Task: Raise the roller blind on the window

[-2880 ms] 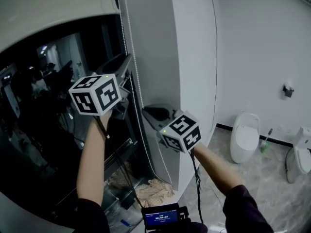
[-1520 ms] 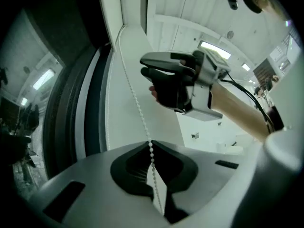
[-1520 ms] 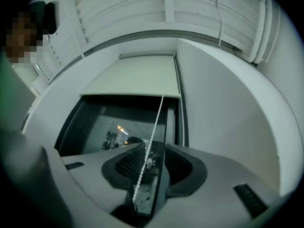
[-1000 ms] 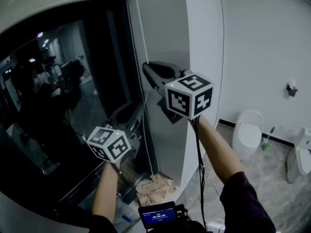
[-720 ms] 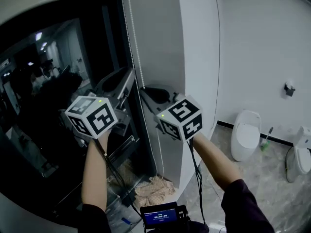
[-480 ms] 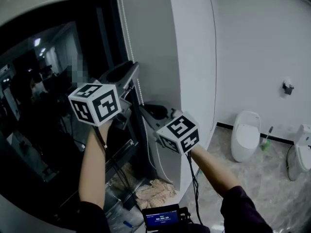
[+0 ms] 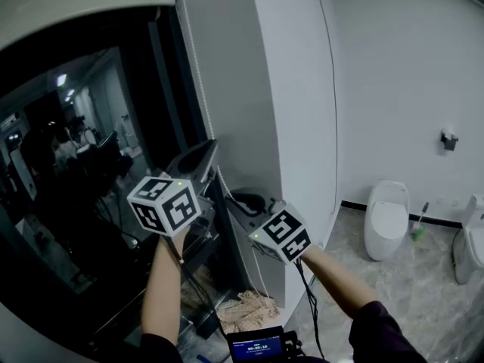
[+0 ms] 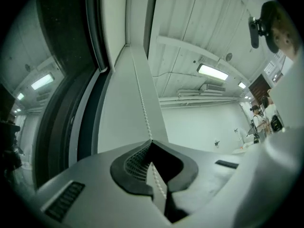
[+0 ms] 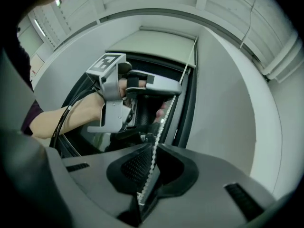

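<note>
Right gripper view, nearest first: my right hand-held gripper is pinched shut on the bead chain, with white beads emerging from between its ribbed pads. The chain leads up to the left hand-held gripper, which is clamped on it a little higher. The left gripper view confirms this: jaws together, beads threaded through the notch and climbing the pale wall.

In the head view both tools sit at the window's right edge, left above right. The chain rises from there to the roller blind, whose cream fabric is gathered high over the dark window.

I judge the chain to be light, thin and limp. The beads give the pads something to catch, but a loose pinch could slip. It seems best gripped squarely across the beads and drawn straight along its own line, without jerking.
</note>
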`<act>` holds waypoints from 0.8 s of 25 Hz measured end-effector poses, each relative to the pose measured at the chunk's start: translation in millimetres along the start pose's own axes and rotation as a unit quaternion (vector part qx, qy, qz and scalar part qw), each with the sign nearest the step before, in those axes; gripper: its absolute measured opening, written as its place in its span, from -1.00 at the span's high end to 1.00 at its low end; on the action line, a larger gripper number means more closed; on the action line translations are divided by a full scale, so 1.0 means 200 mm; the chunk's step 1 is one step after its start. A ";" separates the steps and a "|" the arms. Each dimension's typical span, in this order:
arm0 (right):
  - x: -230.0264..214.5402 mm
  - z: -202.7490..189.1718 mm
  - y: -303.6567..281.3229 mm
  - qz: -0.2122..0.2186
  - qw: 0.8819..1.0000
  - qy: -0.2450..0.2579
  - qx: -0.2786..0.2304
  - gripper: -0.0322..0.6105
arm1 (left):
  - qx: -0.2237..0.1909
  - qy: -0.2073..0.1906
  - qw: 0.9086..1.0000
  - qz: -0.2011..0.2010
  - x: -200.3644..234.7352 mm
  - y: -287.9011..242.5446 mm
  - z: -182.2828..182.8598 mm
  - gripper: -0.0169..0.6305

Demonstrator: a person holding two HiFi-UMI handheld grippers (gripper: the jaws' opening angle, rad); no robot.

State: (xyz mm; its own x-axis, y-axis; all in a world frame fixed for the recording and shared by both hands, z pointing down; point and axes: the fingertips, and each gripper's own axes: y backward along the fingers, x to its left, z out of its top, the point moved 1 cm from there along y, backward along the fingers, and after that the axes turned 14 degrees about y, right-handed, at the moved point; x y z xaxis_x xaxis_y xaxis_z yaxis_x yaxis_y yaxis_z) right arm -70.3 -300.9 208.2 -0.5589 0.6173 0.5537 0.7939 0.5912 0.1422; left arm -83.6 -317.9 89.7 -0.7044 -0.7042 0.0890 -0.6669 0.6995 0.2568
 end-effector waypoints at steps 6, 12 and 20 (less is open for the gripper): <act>-0.09 0.00 0.06 -0.009 0.997 -0.071 -0.037 0.75 | 0.013 0.035 0.999 -0.002 0.00 0.12 -0.30 0.91; -0.07 0.14 0.15 0.041 0.986 -0.128 -0.103 0.75 | -0.045 -0.003 0.997 0.057 0.08 0.18 -0.23 0.91; -0.01 -0.02 0.13 0.015 0.989 -0.118 -0.085 0.75 | -0.030 0.029 0.998 0.044 0.14 0.29 -0.44 0.91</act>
State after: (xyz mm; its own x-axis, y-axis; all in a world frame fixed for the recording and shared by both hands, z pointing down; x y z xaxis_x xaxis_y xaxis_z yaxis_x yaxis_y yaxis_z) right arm -47.8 -289.1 214.2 -0.5589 0.7494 0.3550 0.8285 0.4872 0.2760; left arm -120.1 -308.3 192.5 -0.7440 -0.6466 0.1684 -0.5853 0.7522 0.3026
